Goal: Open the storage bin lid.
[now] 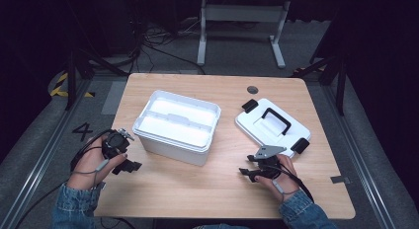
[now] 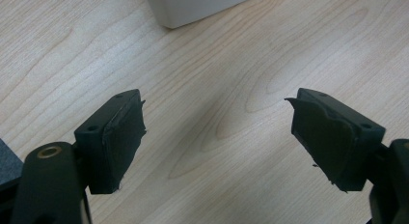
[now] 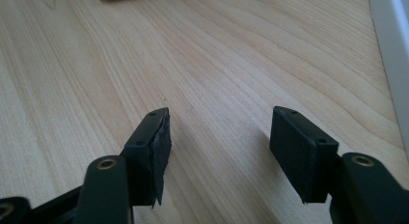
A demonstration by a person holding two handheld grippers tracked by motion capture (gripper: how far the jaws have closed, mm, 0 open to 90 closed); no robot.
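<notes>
Your left hand-held gripper sits at about eight o'clock on the surface, its jaws spread wide with nothing between them, pointing toward three o'clock. In the left gripper view the bare wood lies between the two pads, and a corner of the box shows at twelve o'clock, well apart from them.

Your right hand-held gripper rests at about four o'clock, jaws also wide apart and empty, pointing toward nine o'clock. In the right gripper view, wood grain runs between its pads.

The open white box stands at the centre of the surface, just beside your left gripper at its one o'clock. The lid, with its black handle and latches, lies flat at two o'clock, near your right gripper and apart from the box.
</notes>
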